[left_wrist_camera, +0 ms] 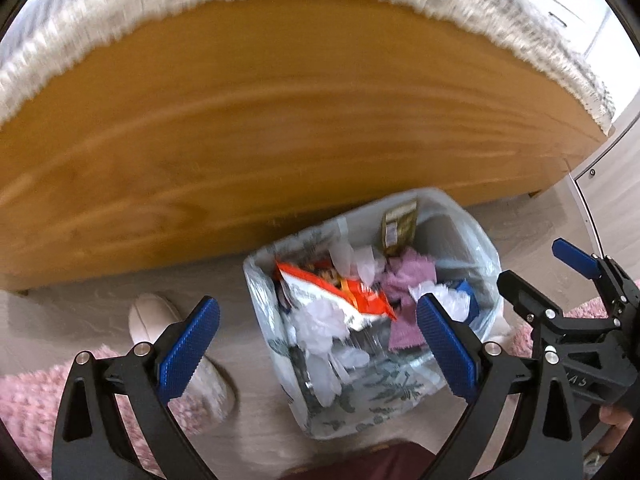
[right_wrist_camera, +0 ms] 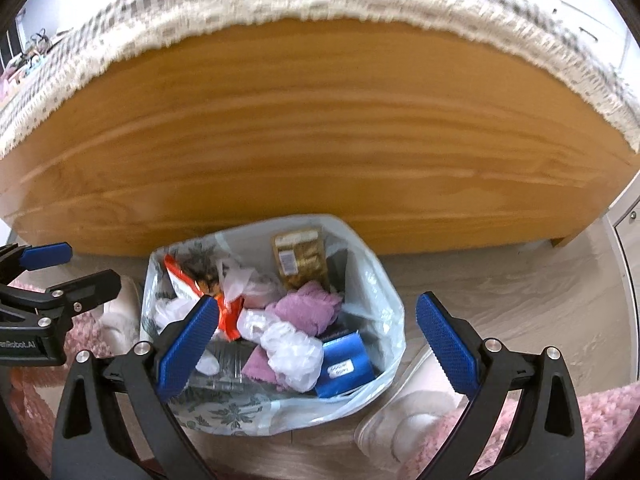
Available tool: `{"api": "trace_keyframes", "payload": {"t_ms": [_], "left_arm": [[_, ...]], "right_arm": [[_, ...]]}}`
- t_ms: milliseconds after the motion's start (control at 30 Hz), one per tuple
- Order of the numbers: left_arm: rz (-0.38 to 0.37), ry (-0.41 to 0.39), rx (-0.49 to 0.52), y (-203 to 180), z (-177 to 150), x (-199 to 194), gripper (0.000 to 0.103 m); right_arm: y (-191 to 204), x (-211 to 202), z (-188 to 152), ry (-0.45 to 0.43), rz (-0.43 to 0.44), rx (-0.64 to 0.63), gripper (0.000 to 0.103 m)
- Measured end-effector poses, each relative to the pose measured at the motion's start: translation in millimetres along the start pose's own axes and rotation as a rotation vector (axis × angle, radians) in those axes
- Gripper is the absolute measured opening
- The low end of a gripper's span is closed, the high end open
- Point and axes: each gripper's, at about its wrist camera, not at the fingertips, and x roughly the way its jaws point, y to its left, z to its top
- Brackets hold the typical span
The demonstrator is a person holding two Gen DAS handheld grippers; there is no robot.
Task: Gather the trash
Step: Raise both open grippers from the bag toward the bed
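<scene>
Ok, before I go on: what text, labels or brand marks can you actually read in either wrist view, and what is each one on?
"enRobot.AI", cut off at the frame edge, on the left gripper body in the right wrist view.
Pale marks like "AS" on the right gripper body, left wrist view: unclear.
White label on the blue box: two lines, too blurred.
Gold packet: barcode and print, unreadable.
Orange snack bag: white lettering, blurred.

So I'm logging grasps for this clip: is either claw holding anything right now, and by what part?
Nothing is held. The left claw and right claw are both open and empty above the trash bag.
</scene>
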Motion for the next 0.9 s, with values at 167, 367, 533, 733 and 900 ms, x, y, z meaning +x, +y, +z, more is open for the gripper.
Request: {"api": "trace_keyframes", "payload": {"t_ms": [167, 367, 533, 733, 900], "left_arm": [[0.026, -0.142, 0.035, -4, 10, -33, 0.095], [0.036, -0.269, 0.058, -11, 22, -72, 0.095], [0.037, -0.372, 0.097, -19, 35, -104, 0.095], [0.011, -0.454, 0.068, -14, 59, -134, 0.095], [0.005, -0.521, 0.054, -10, 81, -150, 0.095]], "right_arm": [[-4, -27, 10, -0.11, -0.008, 0.008, 0.095], [-5, -61, 25, -0.246, -0.023, -0.008, 0.095], [-3, -92, 42, -0.373, -0.048, -0.041, 0.095], [-7, -119, 69, -0.504, -0.061, -0.037, 0.095], [-10, -127, 93, -0.589, -0.079, -0.053, 0.095]]}}
